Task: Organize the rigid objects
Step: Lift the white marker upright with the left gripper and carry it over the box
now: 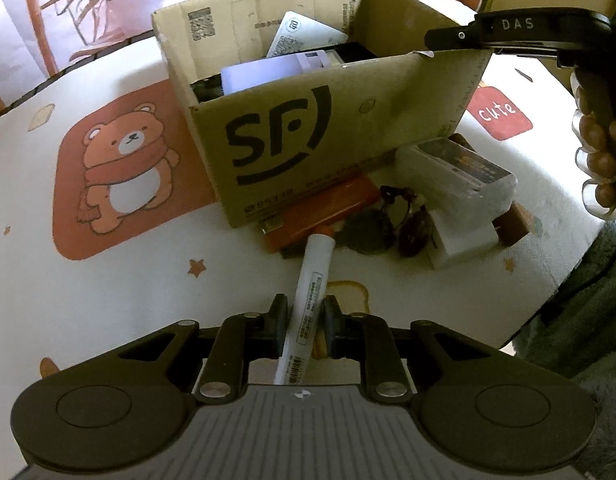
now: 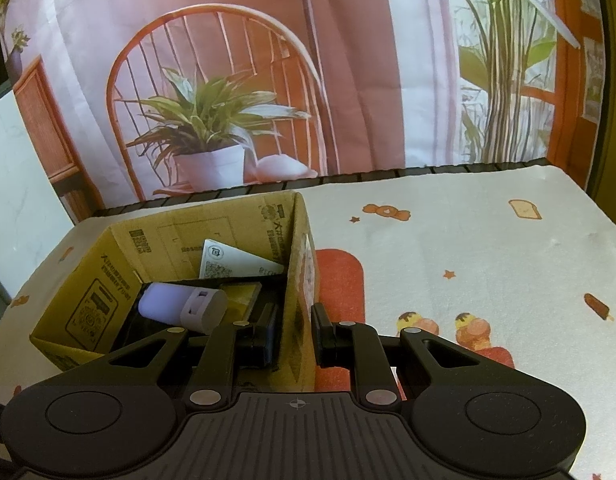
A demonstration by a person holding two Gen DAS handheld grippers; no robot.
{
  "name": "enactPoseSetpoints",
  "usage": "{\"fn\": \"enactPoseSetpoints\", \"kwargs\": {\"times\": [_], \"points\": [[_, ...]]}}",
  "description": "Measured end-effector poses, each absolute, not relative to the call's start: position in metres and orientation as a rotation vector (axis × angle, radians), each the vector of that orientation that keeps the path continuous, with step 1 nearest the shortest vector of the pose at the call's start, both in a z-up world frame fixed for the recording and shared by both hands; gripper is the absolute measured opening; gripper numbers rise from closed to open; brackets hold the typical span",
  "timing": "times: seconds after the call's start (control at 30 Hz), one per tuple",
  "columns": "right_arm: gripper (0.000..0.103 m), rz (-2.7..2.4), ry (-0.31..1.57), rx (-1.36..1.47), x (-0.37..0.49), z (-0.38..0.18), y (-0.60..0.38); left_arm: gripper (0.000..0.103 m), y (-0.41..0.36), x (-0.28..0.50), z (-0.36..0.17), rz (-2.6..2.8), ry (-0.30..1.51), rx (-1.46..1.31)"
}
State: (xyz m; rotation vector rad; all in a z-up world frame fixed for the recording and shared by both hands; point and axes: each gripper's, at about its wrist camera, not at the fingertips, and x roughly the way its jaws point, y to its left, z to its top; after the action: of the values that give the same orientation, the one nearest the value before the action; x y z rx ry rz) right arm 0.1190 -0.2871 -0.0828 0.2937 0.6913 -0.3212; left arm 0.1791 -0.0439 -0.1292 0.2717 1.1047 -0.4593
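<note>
My left gripper (image 1: 306, 314) is shut on a white marker pen (image 1: 314, 276), which points forward over the table toward the cardboard box (image 1: 308, 140) marked SF. The box holds a white card (image 1: 304, 34), a lilac cylinder (image 2: 180, 304) and dark items. My right gripper (image 2: 295, 328) straddles the box's right wall (image 2: 300, 280), one finger inside and one outside, pinching it. It also shows in the left wrist view (image 1: 440, 38) at the box's top right corner. On the table beside the box lie an orange case (image 1: 320, 212), sunglasses (image 1: 388, 224), a clear plastic box (image 1: 456, 176) and a white block (image 1: 460, 240).
The table wears a white cloth (image 2: 468, 248) with bear and sweets prints. A backdrop with a chair and a potted plant (image 2: 208, 136) stands behind the table's far edge. A brown object (image 1: 514, 226) lies behind the white block.
</note>
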Motion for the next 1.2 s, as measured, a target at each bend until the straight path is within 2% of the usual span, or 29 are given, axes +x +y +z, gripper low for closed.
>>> {"fn": "enactPoseSetpoints", "kwargs": {"times": [0.13, 0.2, 0.43, 0.9, 1.2], "points": [[0.018, -0.313, 0.689, 0.31, 0.117, -0.084, -0.289, 0.016, -0.037, 0.169, -0.124, -0.446, 1.066, 0.25], [0.023, -0.314, 0.686, 0.317, 0.117, -0.084, -0.291, 0.016, -0.034, 0.164, -0.118, -0.441, 1.038, 0.238], [0.023, -0.302, 0.663, 0.35, 0.114, -0.087, -0.293, 0.016, -0.018, 0.156, -0.099, -0.393, 0.974, 0.156], [0.01, -0.33, 0.648, 0.3, 0.11, -0.079, -0.285, 0.016, -0.004, 0.155, -0.074, -0.307, 0.903, 0.044], [0.009, -0.357, 0.653, 0.22, 0.113, -0.078, -0.276, 0.016, 0.004, 0.155, -0.056, -0.269, 0.857, -0.013]]}}
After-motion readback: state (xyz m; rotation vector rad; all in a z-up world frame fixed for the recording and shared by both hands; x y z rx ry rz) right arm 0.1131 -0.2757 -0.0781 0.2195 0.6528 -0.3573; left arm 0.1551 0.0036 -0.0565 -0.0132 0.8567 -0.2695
